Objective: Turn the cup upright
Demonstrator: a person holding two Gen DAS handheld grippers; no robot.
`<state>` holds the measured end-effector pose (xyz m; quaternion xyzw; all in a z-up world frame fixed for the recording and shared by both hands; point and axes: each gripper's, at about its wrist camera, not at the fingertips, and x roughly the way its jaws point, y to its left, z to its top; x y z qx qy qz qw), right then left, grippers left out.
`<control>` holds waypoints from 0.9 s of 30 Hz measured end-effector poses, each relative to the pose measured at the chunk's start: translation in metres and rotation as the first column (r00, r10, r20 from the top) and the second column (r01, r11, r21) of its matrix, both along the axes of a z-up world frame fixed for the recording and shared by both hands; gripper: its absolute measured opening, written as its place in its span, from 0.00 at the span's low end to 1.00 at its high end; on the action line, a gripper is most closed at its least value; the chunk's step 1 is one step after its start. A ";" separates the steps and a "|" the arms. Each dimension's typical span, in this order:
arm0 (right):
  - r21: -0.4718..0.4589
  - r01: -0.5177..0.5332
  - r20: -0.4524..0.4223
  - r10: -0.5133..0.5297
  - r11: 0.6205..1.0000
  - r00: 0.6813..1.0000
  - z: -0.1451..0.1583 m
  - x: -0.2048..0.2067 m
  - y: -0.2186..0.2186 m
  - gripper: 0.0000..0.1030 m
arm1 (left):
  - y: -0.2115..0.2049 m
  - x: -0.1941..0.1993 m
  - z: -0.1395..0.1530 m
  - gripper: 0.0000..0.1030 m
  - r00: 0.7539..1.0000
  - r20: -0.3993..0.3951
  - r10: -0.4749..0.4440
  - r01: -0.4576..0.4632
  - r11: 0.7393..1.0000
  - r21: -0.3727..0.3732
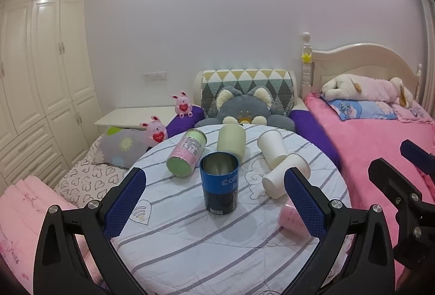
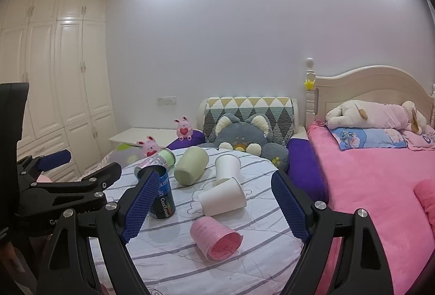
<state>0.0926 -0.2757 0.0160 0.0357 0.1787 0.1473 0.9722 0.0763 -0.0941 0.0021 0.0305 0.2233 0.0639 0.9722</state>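
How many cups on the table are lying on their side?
4, maybe more hidden: green cup at the back, two white cups right of it, pink cup nearest. The blue can stands upright; the pink-green canister isn't counted.

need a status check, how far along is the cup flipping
Done: the blue cup stands upright, mouth up. In hand: nothing; the left gripper and right gripper are both open. Left: the pink cup, two white cups, green cup and can lie sideways.
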 end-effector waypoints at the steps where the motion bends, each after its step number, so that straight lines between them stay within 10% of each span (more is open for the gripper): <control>1: -0.004 -0.004 0.001 0.004 1.000 1.000 0.000 0.000 0.002 0.83 | 0.001 0.000 0.000 1.00 1.000 -0.002 0.000 0.000 1.000 -0.001; 27: -0.045 0.012 -0.028 -0.013 0.999 1.000 0.001 0.005 0.020 0.83 | 0.012 0.007 -0.005 1.00 0.999 -0.017 -0.027 0.027 1.000 0.002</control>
